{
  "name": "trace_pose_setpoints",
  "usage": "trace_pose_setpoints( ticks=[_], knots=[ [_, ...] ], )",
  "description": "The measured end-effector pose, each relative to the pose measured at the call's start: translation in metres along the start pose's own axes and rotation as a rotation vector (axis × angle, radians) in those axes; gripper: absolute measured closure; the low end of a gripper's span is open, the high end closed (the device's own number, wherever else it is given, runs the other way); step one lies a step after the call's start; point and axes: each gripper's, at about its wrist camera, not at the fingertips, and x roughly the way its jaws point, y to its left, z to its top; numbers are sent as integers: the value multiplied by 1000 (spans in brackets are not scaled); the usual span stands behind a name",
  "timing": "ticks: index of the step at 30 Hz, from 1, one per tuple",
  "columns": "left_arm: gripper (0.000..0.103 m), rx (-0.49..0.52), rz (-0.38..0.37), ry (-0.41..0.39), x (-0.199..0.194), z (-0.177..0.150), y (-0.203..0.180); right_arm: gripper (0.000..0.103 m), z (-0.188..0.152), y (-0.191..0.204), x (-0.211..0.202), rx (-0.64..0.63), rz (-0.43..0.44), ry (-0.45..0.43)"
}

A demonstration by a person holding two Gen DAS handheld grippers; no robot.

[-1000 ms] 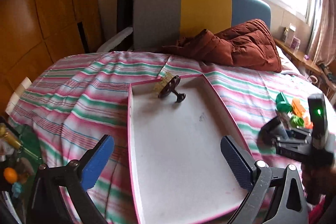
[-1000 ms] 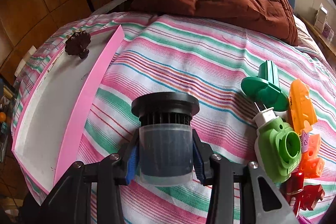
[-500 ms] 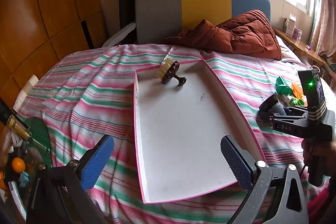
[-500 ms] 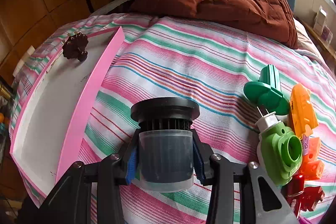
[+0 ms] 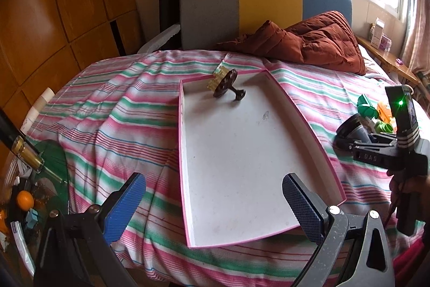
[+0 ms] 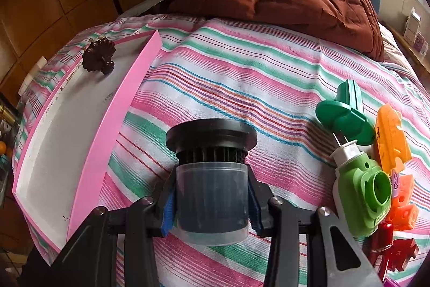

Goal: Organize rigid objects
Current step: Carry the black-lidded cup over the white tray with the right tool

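A pink-walled white tray (image 5: pixel 185 152) (image 6: pixel 126 101) lies on the striped bed. At its far end lean a dark brown knob (image 5: pixel 227 86) (image 6: pixel 98 58) and a yellowish block (image 5: pixel 219 75). My right gripper (image 6: pixel 212 195) (image 5: pixel 346 136) is shut on a black filter with a clear grey cup (image 6: pixel 212 179), held just above the bedspread right of the tray. My left gripper (image 5: pixel 213 202) is open and empty over the tray's near end. A heap of green, orange and red plastic toys (image 6: pixel 371 163) (image 5: pixel 376 114) lies to the right.
A brown quilted jacket (image 5: pixel 309 42) lies at the far side against a grey, yellow and blue chair back (image 5: pixel 266 7). A glass side table with clutter (image 5: pixel 24 195) stands at the left. A window ledge with small boxes (image 5: pixel 381 36) runs along the right.
The left gripper has drawn back from the tray, so the tray's whole near edge now shows. The right gripper and its filter have stayed in place.
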Motion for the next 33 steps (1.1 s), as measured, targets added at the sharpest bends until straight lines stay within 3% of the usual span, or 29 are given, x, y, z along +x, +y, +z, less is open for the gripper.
trace_pose_setpoints(
  ticks=[7,19,28,33],
  knots=[
    [1,-21,-6,-3,-4,-6,11,60,-2,9,0,-22,-52,-6],
    [1,-102,-37,-20,-12,-15,45,61,-15,27,-7,44,-149,-6],
    [1,-150,-36,-10,-8,-26,65,61,-15,32,-13,137,-153,0],
    [1,-166,-36,-6,-6,-28,71,61,-4,44,-28,148,-138,-45]
  ],
)
